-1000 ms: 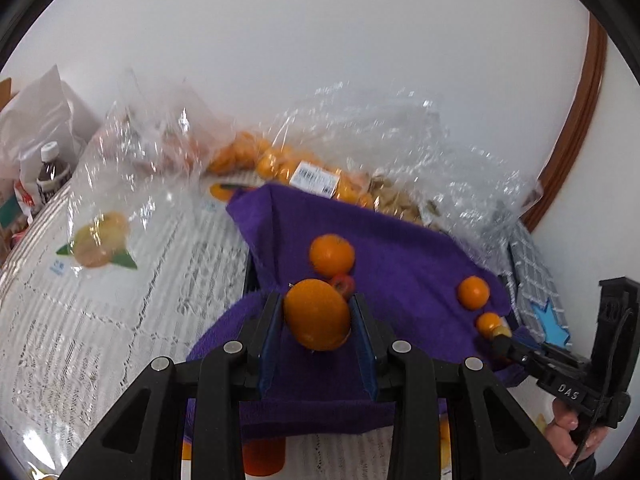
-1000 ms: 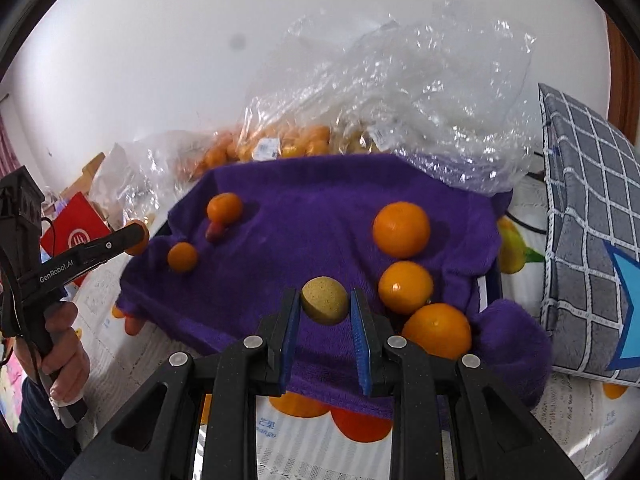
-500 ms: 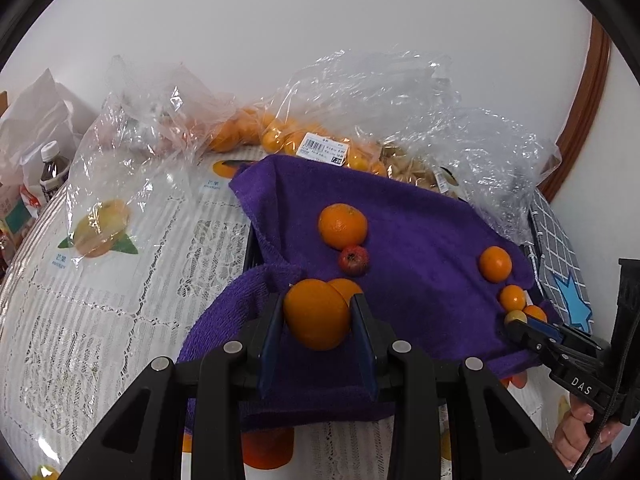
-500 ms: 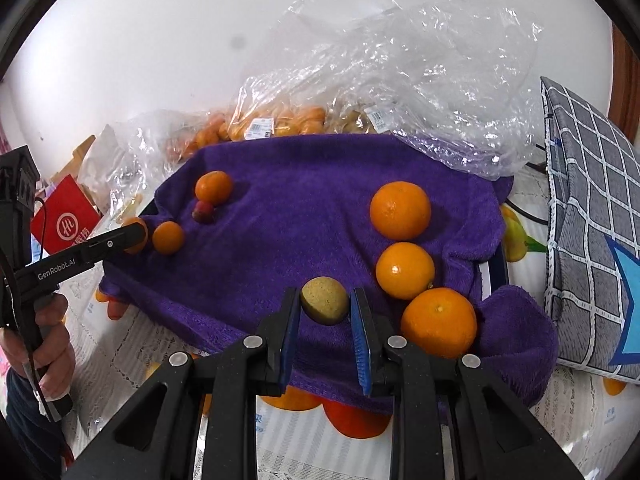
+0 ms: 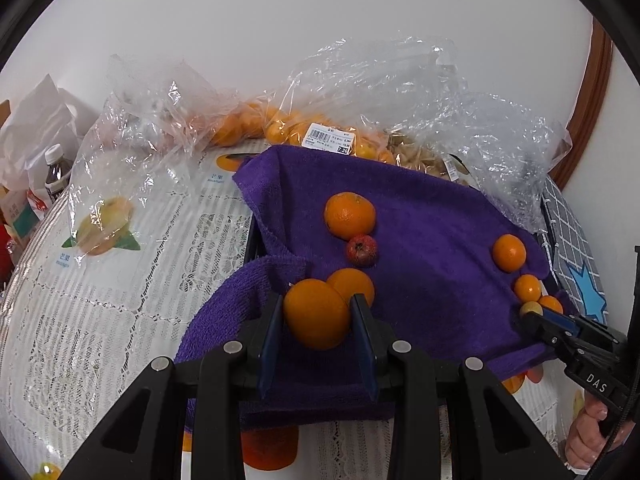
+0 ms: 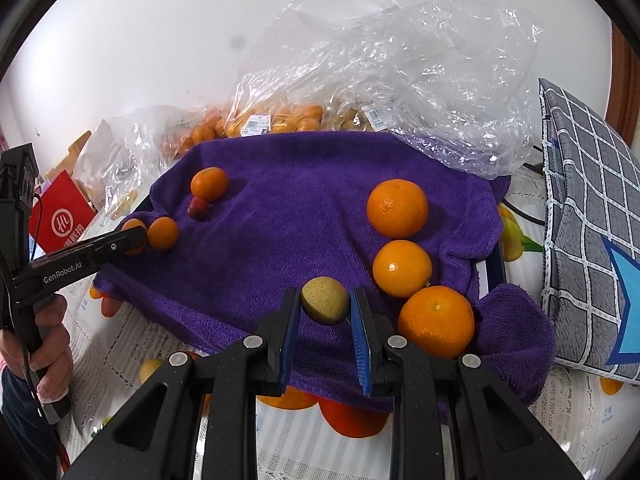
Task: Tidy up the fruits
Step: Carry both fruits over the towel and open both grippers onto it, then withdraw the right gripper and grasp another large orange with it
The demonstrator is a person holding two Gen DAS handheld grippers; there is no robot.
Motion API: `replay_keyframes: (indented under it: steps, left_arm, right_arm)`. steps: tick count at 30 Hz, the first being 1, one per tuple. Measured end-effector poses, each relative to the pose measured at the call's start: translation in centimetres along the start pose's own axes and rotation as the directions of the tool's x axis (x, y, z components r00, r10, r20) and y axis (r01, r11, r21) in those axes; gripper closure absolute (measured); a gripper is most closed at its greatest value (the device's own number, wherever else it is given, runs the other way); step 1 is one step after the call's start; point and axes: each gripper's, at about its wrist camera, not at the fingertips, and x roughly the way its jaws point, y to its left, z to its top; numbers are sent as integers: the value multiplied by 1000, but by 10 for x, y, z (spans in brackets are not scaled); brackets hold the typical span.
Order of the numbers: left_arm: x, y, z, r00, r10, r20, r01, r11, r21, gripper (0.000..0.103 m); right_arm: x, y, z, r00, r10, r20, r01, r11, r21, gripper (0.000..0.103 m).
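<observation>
My left gripper (image 5: 316, 320) is shut on a large orange (image 5: 316, 314), held low over the near left part of a purple towel (image 5: 420, 280). On the towel beside it lie another orange (image 5: 354, 282), a small red fruit (image 5: 361, 251) and an orange (image 5: 349, 215) further back. My right gripper (image 6: 325, 306) is shut on a small yellow-green fruit (image 6: 324, 300) above the towel (image 6: 300, 220). To its right sit three oranges in a row (image 6: 402, 268). The left gripper also shows in the right wrist view (image 6: 132, 240).
Clear plastic bags of small oranges (image 5: 288, 128) and other fruit (image 6: 360, 92) lie behind the towel. A grey checked cushion (image 6: 584, 220) is at the right. A bottle (image 5: 56, 172) and a white bag stand at the far left on a lace tablecloth (image 5: 80, 320).
Both grippers have drawn back toward the near edge of the towel with their fruits still held. More of the towel and its fruit shows ahead of each.
</observation>
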Motion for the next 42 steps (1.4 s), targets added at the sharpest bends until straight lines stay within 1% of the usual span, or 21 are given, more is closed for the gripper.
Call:
replay_keyframes:
  steps: [11, 14, 20, 30, 35, 37, 39, 42]
  left_arm:
    - [1, -3, -1, 1000, 13, 2, -13, 1000, 12, 71]
    - [1, -4, -1, 1000, 18, 1, -18, 1000, 18, 70]
    - [1, -5, -2, 1000, 25, -1, -25, 999, 31, 71]
    - [2, -6, -2, 1000, 27, -5, -26, 999, 43, 71]
    - [2, -8, -3, 1000, 15, -10, -14, 999, 50, 70]
    - [0, -10, -3, 1000, 3, -2, -3, 999, 50, 69]
    - [-5, -10, -2, 1000, -16, 20, 15, 999, 50, 63]
    - [-16, -11, -2, 996, -48, 76, 44, 998, 51, 58]
  right_arm:
    - [-2, 0, -1, 1000, 1, 2, -1, 1000, -2, 74]
    - [-6, 1, -1, 1000, 5, 12, -5, 1000, -3, 71]
    - [-14, 2, -1, 999, 3, 36, -3, 1000, -2, 69]
    - [-15, 0, -1, 999, 1, 40, -1, 1000, 2, 68]
    - [-16, 0, -2, 999, -2, 42, 2, 1000, 3, 68]
    - [-18, -1, -2, 999, -5, 46, 5, 1000, 9, 68]
    - [-21, -2, -2, 999, -11, 54, 11, 1000, 12, 68]
    - [-27, 1, -3, 997, -27, 68, 27, 1000, -1, 68]
